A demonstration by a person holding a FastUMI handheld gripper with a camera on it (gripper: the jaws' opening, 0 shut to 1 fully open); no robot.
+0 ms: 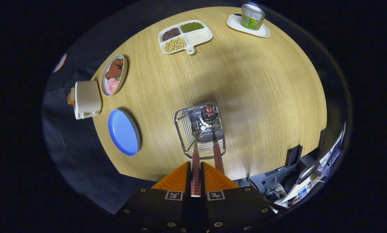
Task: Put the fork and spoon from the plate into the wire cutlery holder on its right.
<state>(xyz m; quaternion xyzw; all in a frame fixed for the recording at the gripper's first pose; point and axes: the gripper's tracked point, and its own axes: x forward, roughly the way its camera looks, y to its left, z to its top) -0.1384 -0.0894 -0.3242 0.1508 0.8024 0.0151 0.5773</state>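
- Checked red-and-white handle of the steel fork (195,155) is clenched between the two fingers of the gripper (195,181), both pressing its sides; the tines hang over the square wire cutlery holder (184,136).
- Its partner, the steel spoon with the same checked handle (216,152), already leans in the holder, bowl down on the perforated floor, just right of the fork.
- My guess is the fork is light and rigid, but its smooth, narrow handle could swivel in the grip; a hold mid-handle looks right.
- Thin wire rims could snag the tines, so a straight drop seems safest.
- Blue round plate (124,132) sits bare, well apart to the left.
- Pale wooden round tabletop (261,97) gives open room around the holder; its edge runs close under the fingers.
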